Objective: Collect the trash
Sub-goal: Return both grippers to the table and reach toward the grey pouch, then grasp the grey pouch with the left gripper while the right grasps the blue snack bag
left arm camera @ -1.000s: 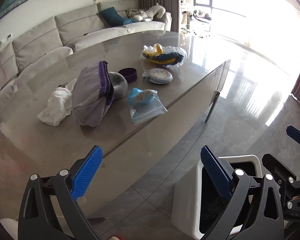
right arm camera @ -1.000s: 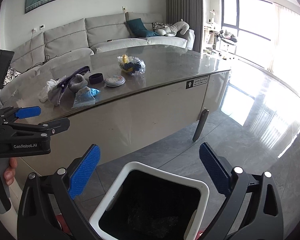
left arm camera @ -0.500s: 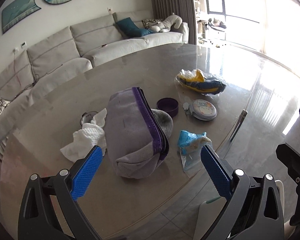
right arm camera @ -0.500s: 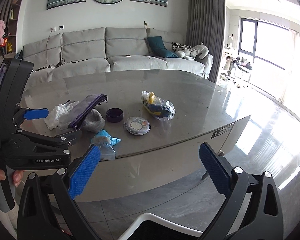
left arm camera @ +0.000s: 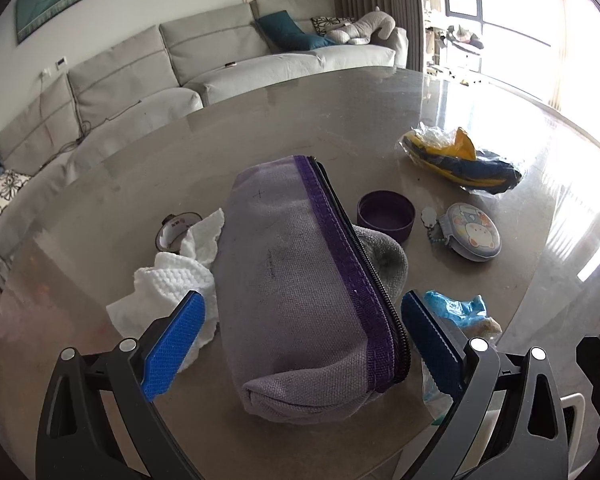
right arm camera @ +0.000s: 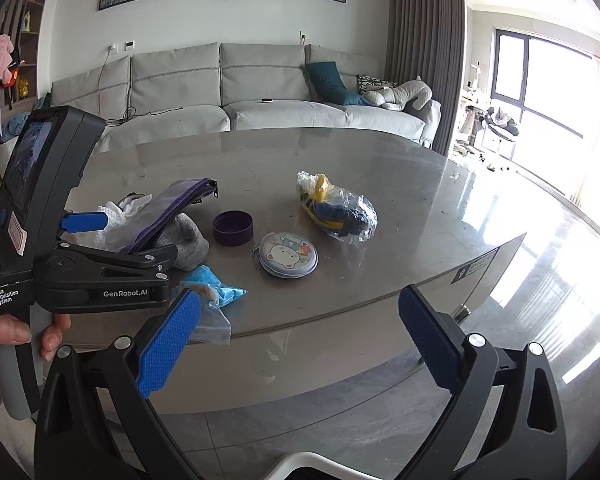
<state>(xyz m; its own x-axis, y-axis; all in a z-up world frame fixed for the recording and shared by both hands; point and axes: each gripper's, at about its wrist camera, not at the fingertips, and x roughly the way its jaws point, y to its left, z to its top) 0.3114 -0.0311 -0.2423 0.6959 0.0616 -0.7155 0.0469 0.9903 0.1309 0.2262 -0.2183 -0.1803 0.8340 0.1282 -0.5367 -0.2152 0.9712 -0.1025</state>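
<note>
While both sets of jaws stand apart and empty, steer the left gripper [left arm camera: 300,344] off the purple pouch [left arm camera: 304,284] lying between its jaws and onto the white tissue [left arm camera: 168,288] beside its left jaw, pinching a raised fold. Only the right wrist view shows the bin rim [right arm camera: 312,465] below the right gripper [right arm camera: 300,336]; only the left shows the tape roll [left arm camera: 176,229] beyond the tissue.

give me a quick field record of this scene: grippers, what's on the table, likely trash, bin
left gripper: open, jaws either side of the grey zip pouch
right gripper: open, empty, off the table edge
likely trash: white tissue, blue wrapper bag, plastic-wrapped yellow and blue item
other items: purple cap, round cartoon case, tape roll
bin: white rim, below right gripper
</note>
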